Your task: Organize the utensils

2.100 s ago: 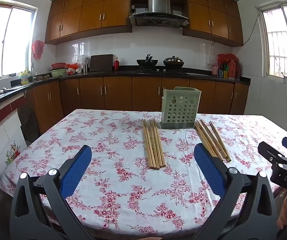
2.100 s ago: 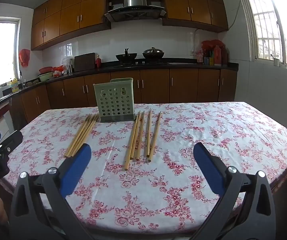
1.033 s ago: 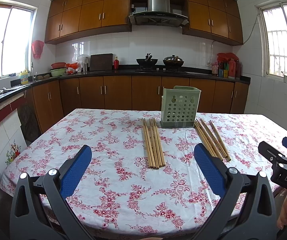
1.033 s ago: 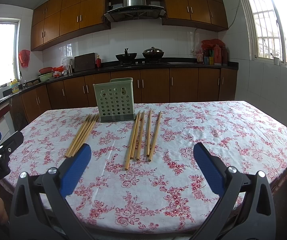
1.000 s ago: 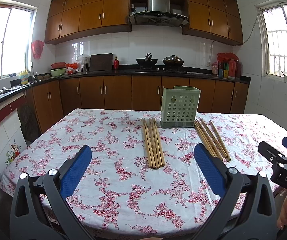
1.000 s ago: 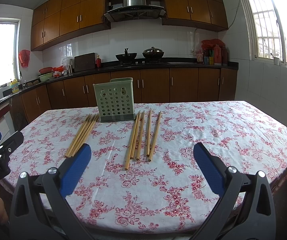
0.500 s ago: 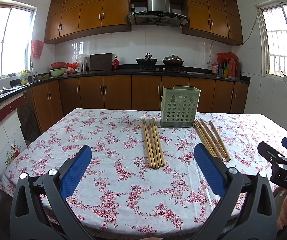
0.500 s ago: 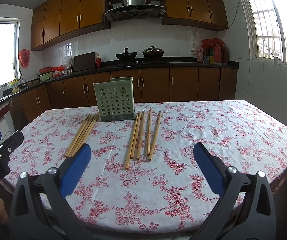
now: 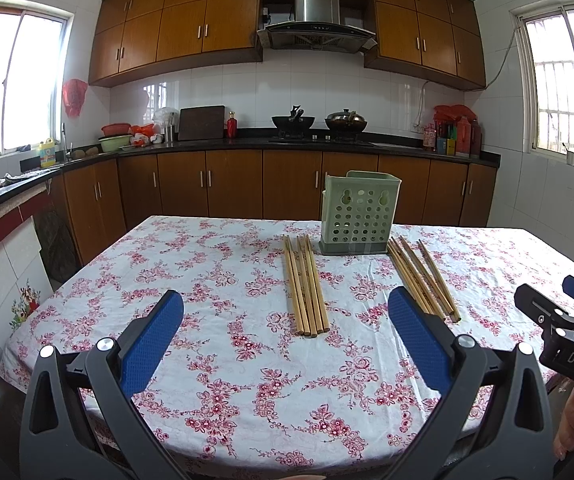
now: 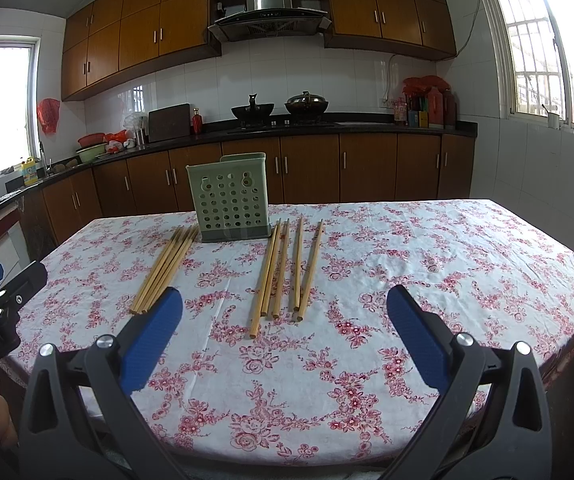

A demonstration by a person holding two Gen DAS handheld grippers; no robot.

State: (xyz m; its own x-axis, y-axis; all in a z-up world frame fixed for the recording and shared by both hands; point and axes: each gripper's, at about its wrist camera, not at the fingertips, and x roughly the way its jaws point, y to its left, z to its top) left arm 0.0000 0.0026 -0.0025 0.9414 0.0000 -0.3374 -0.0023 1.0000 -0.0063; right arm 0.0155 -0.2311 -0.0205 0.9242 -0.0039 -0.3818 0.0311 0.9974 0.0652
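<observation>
A green perforated utensil holder (image 9: 358, 213) stands upright at the far middle of the floral table; it also shows in the right wrist view (image 10: 231, 200). Two bundles of wooden chopsticks lie flat in front of it: a left bundle (image 9: 306, 284) (image 10: 165, 269) and a right bundle (image 9: 423, 277) (image 10: 287, 270). My left gripper (image 9: 285, 342) is open and empty above the near table edge, short of the left bundle. My right gripper (image 10: 283, 340) is open and empty, short of the right bundle. Each gripper shows at the edge of the other's view.
The table (image 9: 167, 256) carries a white cloth with red flowers. Brown cabinets and a dark counter (image 9: 207, 146) with pots, bowls and bottles run along the far wall. Windows stand at both sides.
Both views have crept very slightly forward towards the table. Nothing on the table has moved and both grippers stay open.
</observation>
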